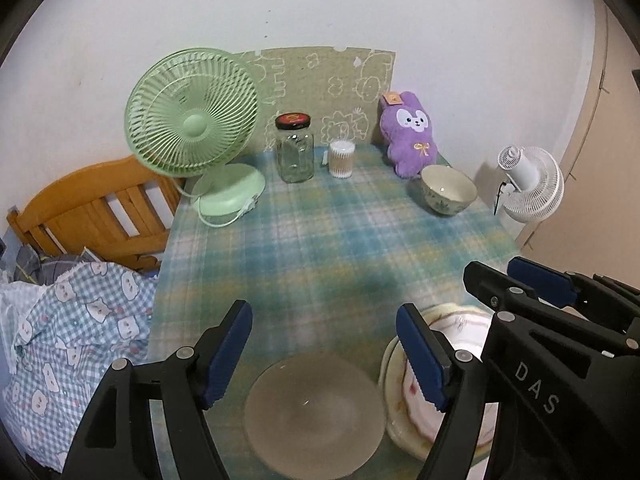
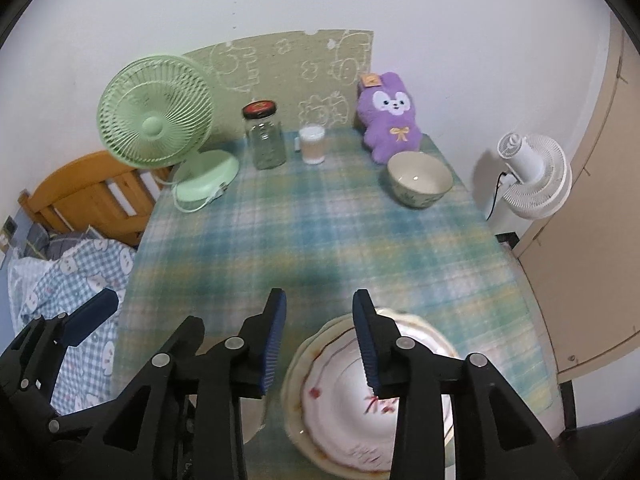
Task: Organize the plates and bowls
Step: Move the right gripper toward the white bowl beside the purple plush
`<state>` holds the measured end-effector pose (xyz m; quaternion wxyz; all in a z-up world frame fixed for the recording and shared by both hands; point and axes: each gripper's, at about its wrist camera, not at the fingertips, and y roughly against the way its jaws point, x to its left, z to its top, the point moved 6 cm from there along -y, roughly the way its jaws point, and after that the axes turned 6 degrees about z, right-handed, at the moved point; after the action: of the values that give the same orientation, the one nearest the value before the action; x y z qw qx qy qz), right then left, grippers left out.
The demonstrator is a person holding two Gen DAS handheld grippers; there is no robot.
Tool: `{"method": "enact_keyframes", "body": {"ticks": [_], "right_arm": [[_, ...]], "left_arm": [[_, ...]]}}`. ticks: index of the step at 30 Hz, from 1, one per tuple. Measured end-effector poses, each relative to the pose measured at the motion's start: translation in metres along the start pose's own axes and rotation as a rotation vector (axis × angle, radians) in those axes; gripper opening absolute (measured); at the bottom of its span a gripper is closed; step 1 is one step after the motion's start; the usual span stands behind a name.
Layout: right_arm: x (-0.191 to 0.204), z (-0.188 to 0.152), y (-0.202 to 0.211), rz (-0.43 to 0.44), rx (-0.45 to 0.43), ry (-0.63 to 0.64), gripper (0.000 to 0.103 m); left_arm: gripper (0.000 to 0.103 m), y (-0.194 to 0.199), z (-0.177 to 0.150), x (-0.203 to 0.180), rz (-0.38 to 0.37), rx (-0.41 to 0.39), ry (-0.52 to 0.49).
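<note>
On plaid cloth [image 1: 320,240]: round scalloped plates [image 2: 344,400], glossy bowl [image 2: 420,180].

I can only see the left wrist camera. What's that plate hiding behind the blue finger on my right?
Observer: It's a white plate with red flowers, and it lies on top of a cream plate with a wavy rim.
Operator: Is the other gripper holding it?
Observer: No. The right gripper is open, with nothing between its fingers.
</note>
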<state>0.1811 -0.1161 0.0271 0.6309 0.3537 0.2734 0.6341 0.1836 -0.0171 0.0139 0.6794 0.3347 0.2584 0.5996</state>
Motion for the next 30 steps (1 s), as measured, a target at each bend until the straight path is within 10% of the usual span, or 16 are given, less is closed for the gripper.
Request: {"method": "enact_keyframes", "body": {"ticks": [30], "right_arm": [[-0.187, 0.139, -0.095, 0.083, -0.049, 0.098, 0.088]], "left_arm": [[0.097, -0.108, 0.122, -0.154, 0.105, -0.010, 0.118]]}}
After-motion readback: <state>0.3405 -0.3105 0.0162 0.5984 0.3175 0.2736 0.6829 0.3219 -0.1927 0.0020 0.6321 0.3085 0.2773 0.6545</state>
